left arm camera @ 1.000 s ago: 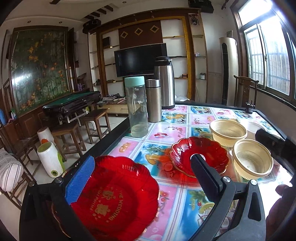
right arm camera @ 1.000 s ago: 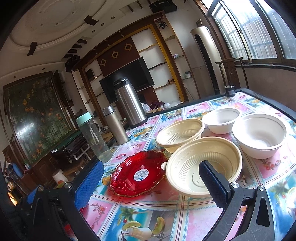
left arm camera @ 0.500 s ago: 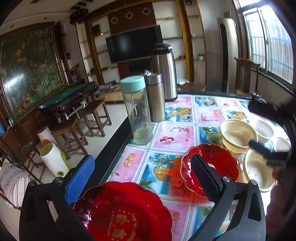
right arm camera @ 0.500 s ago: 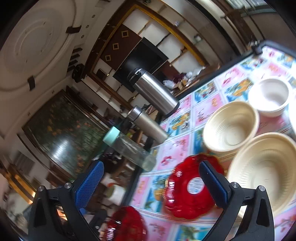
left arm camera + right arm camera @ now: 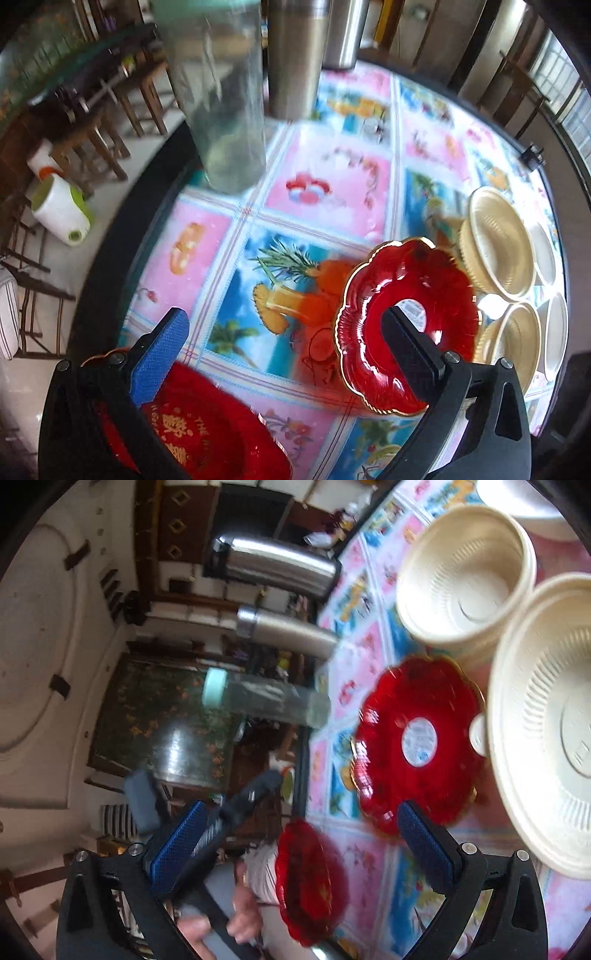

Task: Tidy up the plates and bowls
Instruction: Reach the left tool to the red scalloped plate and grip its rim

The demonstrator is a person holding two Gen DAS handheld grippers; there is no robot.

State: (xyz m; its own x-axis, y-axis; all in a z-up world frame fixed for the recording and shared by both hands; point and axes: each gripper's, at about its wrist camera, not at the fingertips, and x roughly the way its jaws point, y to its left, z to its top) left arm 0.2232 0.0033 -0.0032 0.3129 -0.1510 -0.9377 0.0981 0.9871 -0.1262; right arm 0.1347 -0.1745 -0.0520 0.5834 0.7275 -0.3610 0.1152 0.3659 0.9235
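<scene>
Patterned table (image 5: 325, 184), two red plates (image 5: 406, 325), left claw (image 5: 284, 332) spread wide

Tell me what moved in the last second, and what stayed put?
The left gripper tipped down and pushed forward over the table, closer to the small red plate; the big red plate slid to the bottom edge of its view. The right gripper rolled hard sideways. Both have open jaws and took hold of nothing. The plates, cream bowls, flasks and bottle stayed put.
</scene>
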